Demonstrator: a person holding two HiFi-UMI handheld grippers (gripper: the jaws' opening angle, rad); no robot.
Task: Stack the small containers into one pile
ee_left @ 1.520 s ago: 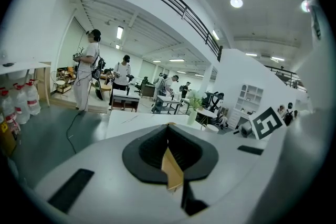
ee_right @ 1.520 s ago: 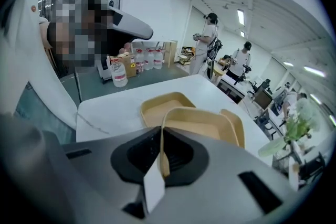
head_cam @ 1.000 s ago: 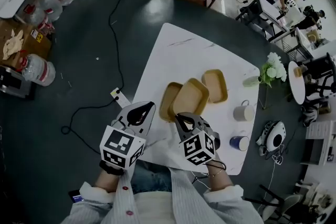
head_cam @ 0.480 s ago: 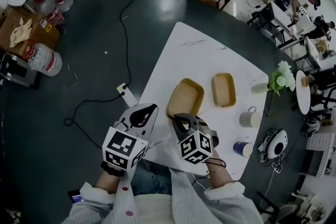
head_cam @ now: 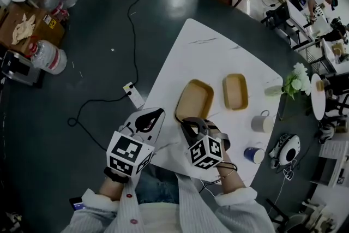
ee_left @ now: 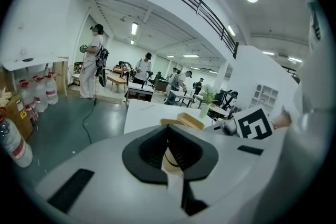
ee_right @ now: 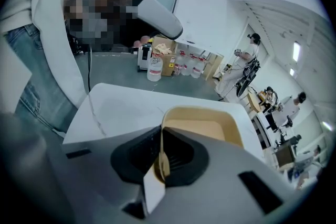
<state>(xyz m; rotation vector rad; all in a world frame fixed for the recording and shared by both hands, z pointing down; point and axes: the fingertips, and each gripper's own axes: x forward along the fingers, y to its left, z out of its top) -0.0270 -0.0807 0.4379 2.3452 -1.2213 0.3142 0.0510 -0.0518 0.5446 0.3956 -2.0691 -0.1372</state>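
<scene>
One tan container [head_cam: 194,100] on white table [head_cam: 210,54], pinched by right gripper [head_cam: 188,122]; left gripper [head_cam: 156,113] seemingly closed.

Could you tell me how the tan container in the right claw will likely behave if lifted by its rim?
The tan container looks shallow and thin-walled, so it is probably light. The right claw pinches only its near rim, so it may tilt or sag away when lifted. The pinched rim shows no buckling, suggesting fair stiffness.

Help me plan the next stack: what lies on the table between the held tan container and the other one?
Nothing: only bare white table separates the container in the right gripper from the other container, as the head view shows.
</scene>
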